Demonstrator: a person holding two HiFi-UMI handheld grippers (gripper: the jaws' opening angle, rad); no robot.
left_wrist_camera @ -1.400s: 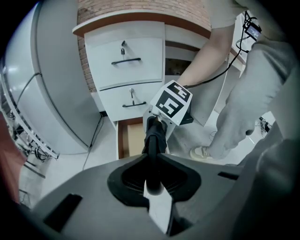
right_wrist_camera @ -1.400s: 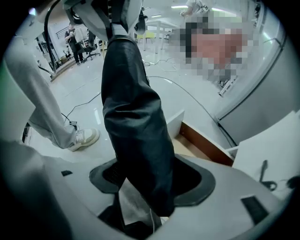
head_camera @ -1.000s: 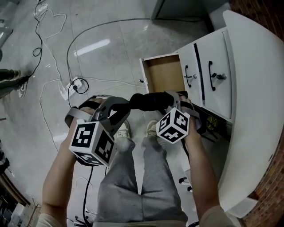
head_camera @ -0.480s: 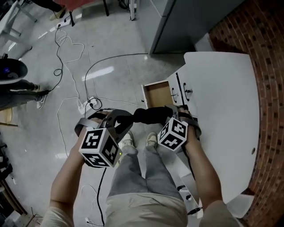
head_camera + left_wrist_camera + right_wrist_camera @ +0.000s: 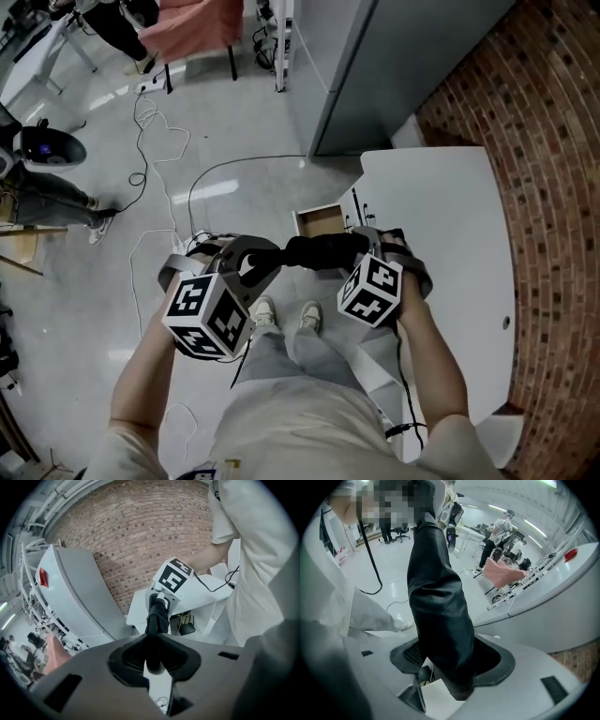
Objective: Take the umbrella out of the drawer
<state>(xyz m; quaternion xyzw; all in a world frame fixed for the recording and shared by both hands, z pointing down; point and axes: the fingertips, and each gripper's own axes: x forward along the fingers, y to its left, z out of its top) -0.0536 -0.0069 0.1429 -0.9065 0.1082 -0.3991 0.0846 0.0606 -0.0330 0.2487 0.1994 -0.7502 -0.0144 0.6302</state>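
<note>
The folded black umbrella (image 5: 319, 251) is out of the drawer (image 5: 303, 225) and hangs in the air, lying roughly level between the two grippers in front of the person's body and above their pale shoes (image 5: 264, 312). The left gripper (image 5: 270, 257) has its claw closed on the umbrella's slimmer end: in the left gripper view the jaws press against a narrow dark shaft whose rounded tip pokes back past them, and the rest of the umbrella runs straight away to the other gripper's marker cube. The right gripper (image 5: 362, 246) has its claw clamped round the thicker, fabric-wrapped end, and in the right gripper view the glossy black folds fill the gap between the jaws, with a short stub sticking out behind them. The drawer stands pulled out from the front of the white counter (image 5: 450, 281), close to the counter's far corner. In the head view the umbrella crosses just over the drawer's near edge, so that part of the inside is covered, and the part that shows is only a bare brown bottom inside a white rim. The counter's top is white with a curved edge, and it backs onto a red brick wall (image 5: 553, 187). A tall grey cabinet (image 5: 375, 66) stands beyond the counter's far end. White and black cables (image 5: 155, 141) loop over the glossy grey floor (image 5: 84, 309) to the person's left.
</note>
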